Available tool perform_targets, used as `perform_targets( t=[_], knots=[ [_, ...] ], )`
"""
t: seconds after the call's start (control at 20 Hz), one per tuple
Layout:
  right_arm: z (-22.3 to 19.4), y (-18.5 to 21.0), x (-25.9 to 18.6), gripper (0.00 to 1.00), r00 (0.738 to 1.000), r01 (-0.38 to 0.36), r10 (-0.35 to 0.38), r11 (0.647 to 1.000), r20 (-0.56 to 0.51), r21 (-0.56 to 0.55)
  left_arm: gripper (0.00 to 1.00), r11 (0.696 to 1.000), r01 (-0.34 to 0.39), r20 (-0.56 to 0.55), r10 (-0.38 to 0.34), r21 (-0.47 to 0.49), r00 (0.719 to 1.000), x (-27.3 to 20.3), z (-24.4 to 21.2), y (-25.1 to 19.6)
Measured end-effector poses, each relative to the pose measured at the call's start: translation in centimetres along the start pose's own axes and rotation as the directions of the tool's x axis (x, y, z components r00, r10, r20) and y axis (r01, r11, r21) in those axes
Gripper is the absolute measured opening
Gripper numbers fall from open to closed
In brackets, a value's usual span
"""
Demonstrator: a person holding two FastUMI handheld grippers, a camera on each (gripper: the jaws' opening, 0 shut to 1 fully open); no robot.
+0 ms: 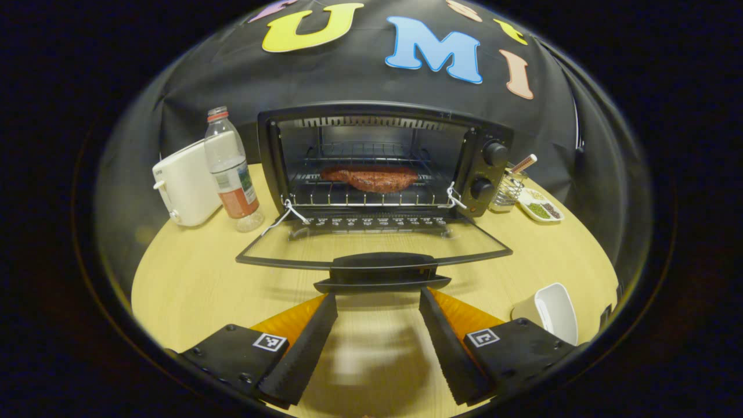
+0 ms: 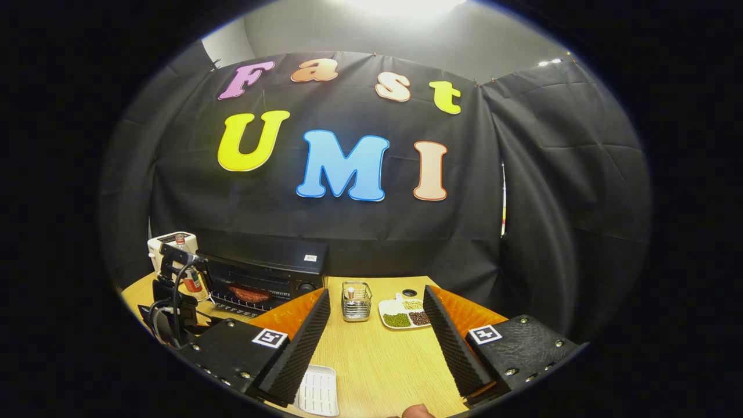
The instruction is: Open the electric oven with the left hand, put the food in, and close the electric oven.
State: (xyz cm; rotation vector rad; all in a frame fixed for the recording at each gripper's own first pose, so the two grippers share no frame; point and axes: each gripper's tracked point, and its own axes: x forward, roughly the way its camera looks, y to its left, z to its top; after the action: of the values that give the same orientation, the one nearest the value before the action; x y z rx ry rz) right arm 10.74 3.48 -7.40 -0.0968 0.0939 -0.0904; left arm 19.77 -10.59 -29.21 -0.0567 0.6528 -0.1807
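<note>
The black electric oven (image 1: 490, 174) stands at the back of the wooden table with its glass door (image 1: 374, 247) folded down flat toward me. A brown piece of meat (image 1: 371, 178) lies on the wire rack inside. My left gripper (image 1: 378, 299) is open, its fingertips just short of the door's handle (image 1: 380, 270), one on each side. In the right gripper view the oven (image 2: 261, 281) sits at the far left with the meat (image 2: 246, 293) inside it. My right gripper (image 2: 377, 297) is open and holds nothing, raised over the table.
Left of the oven stand a white toaster (image 1: 186, 186) and a clear bottle (image 1: 230, 171). To its right are a wire holder (image 1: 509, 188) and a white dish of beans (image 1: 541, 206). A white cup (image 1: 551, 310) lies near my left gripper. A white tray (image 2: 318, 390) sits below the right one.
</note>
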Motion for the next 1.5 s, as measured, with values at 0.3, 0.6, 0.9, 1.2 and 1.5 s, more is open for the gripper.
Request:
perform_targets(
  t=[0.3,0.6,0.9,1.2,1.5],
  knots=[
    [-0.4,-0.5,0.3,0.98,1.000,-0.007,0.008,1.000,-0.013,0.025,1.00,1.000,-0.001,0.079,-0.001,0.019,0.997,-1.3,3.4,0.1],
    [-0.3,-1.4,0.6,0.98,1.000,0.005,-0.004,0.999,-0.020,0.041,0.97,0.999,-0.013,0.146,0.008,0.032,0.989,-1.5,6.6,0.5],
    [-0.5,-2.2,0.3,0.98,0.999,0.020,-0.018,0.998,-0.031,0.054,0.97,0.997,-0.026,0.205,0.012,0.070,0.979,-1.2,9.8,0.5],
    [-0.9,-2.9,-0.5,0.98,0.999,0.028,-0.026,0.998,-0.041,0.051,1.00,0.997,-0.016,0.261,-0.004,0.073,0.965,-0.5,13.4,-0.1],
    [-0.3,-2.8,-0.9,0.98,1.000,-0.001,0.003,0.998,-0.027,0.070,0.97,0.997,-0.009,0.349,-0.016,0.070,0.937,-3.2,15.6,-0.7]
  ],
)
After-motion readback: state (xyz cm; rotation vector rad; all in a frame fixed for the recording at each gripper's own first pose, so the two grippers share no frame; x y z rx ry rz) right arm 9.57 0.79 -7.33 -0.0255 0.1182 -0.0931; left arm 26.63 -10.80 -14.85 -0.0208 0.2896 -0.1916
